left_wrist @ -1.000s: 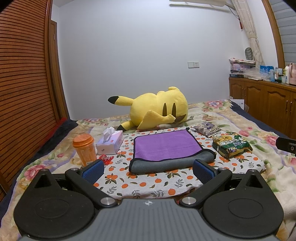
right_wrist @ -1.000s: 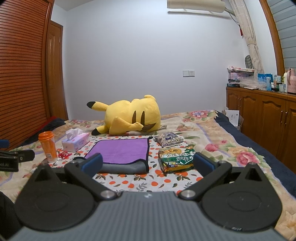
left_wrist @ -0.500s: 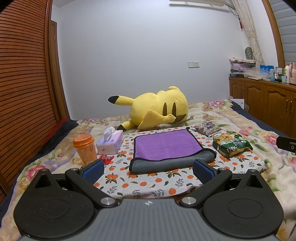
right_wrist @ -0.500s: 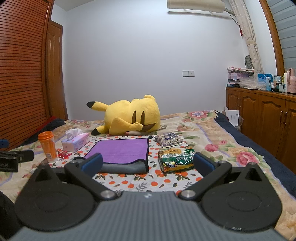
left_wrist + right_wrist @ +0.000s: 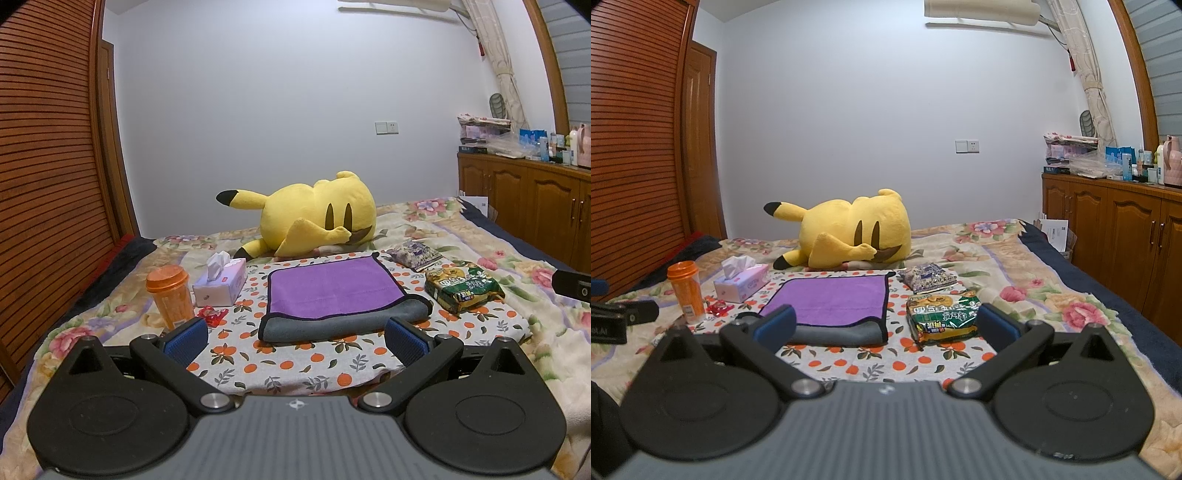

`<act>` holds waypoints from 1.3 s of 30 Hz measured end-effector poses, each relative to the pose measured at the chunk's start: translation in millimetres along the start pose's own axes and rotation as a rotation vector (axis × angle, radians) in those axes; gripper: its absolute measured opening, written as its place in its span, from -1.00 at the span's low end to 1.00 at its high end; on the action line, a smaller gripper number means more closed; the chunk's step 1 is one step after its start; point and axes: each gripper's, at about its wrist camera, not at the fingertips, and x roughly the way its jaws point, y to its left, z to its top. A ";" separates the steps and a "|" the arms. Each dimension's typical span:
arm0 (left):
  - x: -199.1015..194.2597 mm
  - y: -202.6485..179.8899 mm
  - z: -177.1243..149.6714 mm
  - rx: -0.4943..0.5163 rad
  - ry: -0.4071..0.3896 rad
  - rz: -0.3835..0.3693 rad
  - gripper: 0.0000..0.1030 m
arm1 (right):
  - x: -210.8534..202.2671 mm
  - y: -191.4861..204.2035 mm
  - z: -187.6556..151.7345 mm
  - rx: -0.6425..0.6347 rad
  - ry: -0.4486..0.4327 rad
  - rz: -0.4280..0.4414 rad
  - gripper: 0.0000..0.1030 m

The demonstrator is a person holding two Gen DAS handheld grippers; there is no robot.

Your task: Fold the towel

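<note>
A purple towel (image 5: 334, 288) with a grey underside lies folded flat on an orange-print cloth (image 5: 295, 362) on the bed; its grey fold faces me. It also shows in the right wrist view (image 5: 834, 301). My left gripper (image 5: 295, 341) is open and empty, held short of the towel's near edge. My right gripper (image 5: 884, 325) is open and empty, near the towel's front right corner and a snack bag. Neither touches the towel.
An orange cup (image 5: 170, 295), a tissue box (image 5: 221, 282) and a small red wrapper (image 5: 211, 315) sit left of the towel. A green snack bag (image 5: 461, 286) and a purple packet (image 5: 413, 253) lie right of it. A yellow plush (image 5: 314, 216) lies behind. Wooden cabinets (image 5: 1115, 225) stand at right.
</note>
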 end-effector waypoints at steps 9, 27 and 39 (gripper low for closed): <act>-0.1 0.5 0.4 0.000 0.001 0.000 1.00 | 0.3 0.5 -0.5 0.000 0.000 -0.001 1.00; 26.5 9.8 -4.8 0.021 0.079 -0.018 1.00 | 16.1 1.6 -7.5 -0.008 0.064 -0.001 1.00; 54.5 16.1 -0.8 0.031 0.108 -0.027 1.00 | 39.0 6.5 -12.4 -0.023 0.116 -0.006 1.00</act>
